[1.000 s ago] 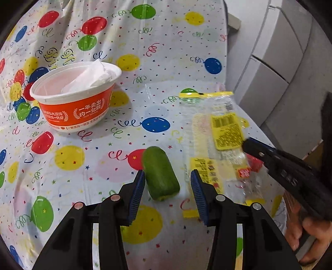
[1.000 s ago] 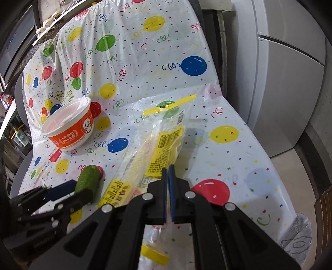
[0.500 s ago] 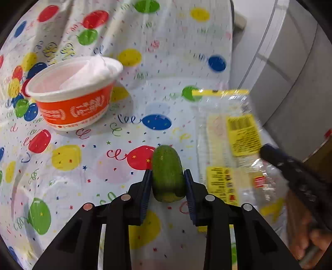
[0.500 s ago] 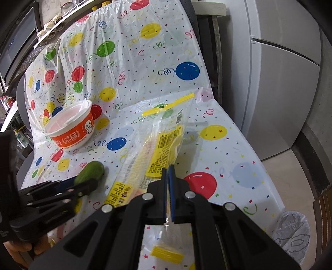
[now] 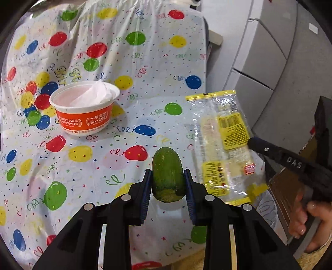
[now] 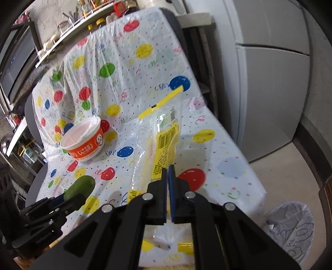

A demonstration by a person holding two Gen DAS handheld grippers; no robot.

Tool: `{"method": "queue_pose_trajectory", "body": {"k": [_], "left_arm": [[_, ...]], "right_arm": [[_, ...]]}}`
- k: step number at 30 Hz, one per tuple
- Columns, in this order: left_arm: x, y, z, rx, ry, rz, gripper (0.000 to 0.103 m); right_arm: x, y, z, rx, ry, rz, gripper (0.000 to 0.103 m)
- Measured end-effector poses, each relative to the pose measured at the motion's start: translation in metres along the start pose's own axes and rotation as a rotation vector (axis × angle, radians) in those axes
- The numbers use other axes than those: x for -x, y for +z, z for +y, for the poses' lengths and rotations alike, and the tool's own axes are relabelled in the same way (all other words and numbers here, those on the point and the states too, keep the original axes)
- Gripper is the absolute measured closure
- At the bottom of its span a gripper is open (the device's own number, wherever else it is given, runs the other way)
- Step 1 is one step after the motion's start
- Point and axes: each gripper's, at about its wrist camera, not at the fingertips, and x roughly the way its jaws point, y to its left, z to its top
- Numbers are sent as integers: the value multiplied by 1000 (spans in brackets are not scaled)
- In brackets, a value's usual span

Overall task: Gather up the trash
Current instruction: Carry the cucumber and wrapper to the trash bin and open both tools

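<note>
— Gripping is seen nearest the left wrist camera: the green cucumber piece (image 5: 167, 174) is pinched between the blue pads (image 5: 145, 193) of the left gripper (image 5: 167, 194), one pad pressed on each side of it, above the near part of the balloon-print cloth (image 5: 62, 162).

— And what is clamped by the right gripper (image 6: 167, 180)?

— Its fingers are pressed together on the near end of the clear plastic wrapper (image 6: 164, 141) with yellow labels. The wrapper is held stretched away from the fingers, its yellow-edged far end raised off the cloth toward the right edge. A person's hand (image 5: 309, 222) is seen on that gripper's handle in the left view, at the lower right.

— What is found farther out on the cloth?

— An orange-and-white paper bowl (image 5: 84, 110) is set upright near the left side, well apart from both grippers. A crumpled white tissue (image 5: 93, 93) is seen inside it. Whether anything else lies in the bowl cannot be told.

— And beyond the covered surface?

— A bin lined with a grey bag (image 6: 290, 224) is seen on the floor past the near right corner. Grey cabinet fronts (image 6: 274, 89) are seen along the right side, and a shelf with jars (image 6: 87, 18) behind the far edge.
</note>
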Motion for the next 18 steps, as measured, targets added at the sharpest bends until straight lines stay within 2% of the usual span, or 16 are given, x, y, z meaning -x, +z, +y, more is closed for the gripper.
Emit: {"method": "queue_pose_trajectory", "body": {"k": [6,11,18], "left_arm": [[16,-7,-24,-52,-64,-43,72],[28,-12,-59,-119,-140,-73,72],[26,-27,-120,-240,-254,-57,72]], "right_arm": [[50,-10,-15,-11,-53,-68,100],[105,-31,-37,-40,-144,-139,100],[171,-70,-78,-107,-284,-196,100]]}}
